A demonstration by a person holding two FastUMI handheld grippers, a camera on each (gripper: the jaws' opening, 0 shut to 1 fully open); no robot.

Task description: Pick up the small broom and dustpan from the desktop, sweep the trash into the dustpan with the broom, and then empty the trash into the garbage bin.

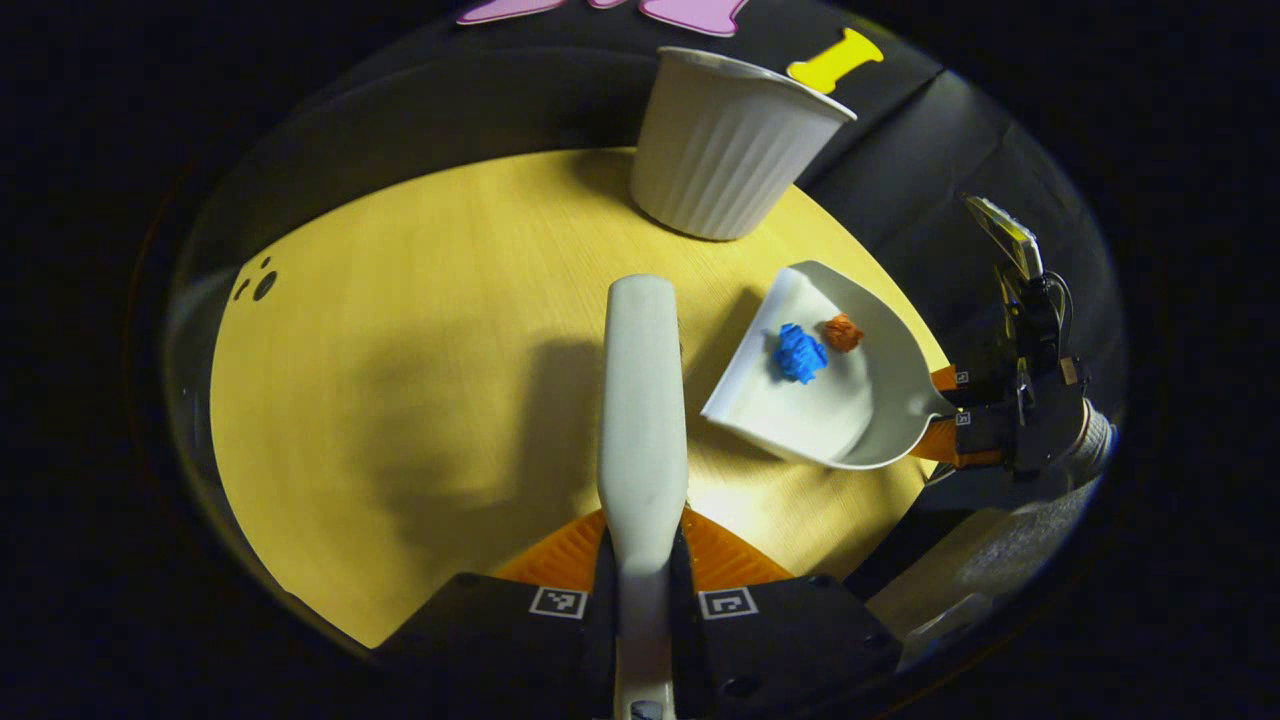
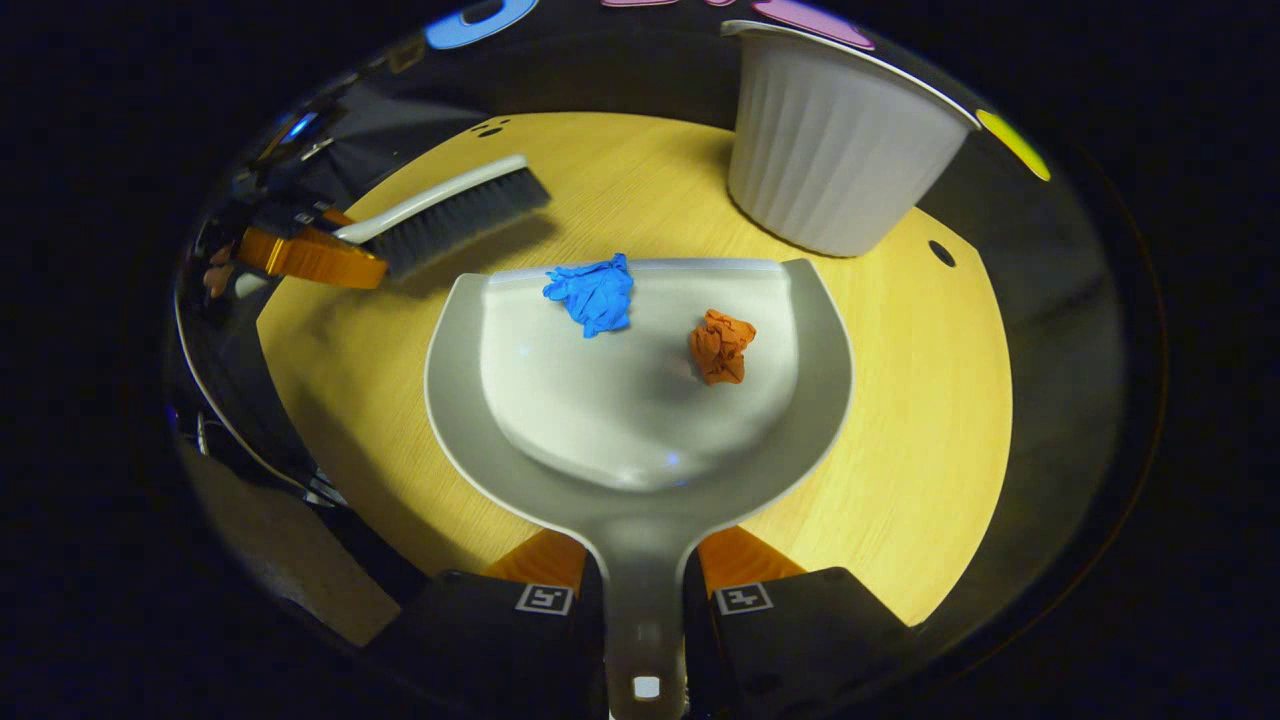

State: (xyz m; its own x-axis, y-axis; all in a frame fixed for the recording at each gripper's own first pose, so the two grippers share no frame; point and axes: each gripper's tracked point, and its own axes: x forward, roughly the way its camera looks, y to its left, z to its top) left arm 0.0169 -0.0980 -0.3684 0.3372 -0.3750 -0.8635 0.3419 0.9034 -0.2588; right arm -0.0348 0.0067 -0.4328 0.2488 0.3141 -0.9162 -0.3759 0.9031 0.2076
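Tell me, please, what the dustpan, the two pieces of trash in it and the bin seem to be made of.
Dustpan: likely smooth grey plastic with a soft sheen. Blue trash and orange trash: crumpled matte wads, probably paper, though the look leaves it open. Garbage bin: white, ribbed walls, matte, probably plastic.

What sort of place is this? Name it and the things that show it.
Likely a staged booth for a tabletop cleaning task: a wooden desktop against black cloth, a white ribbed garbage bin, and a dustpan with crumpled trash.
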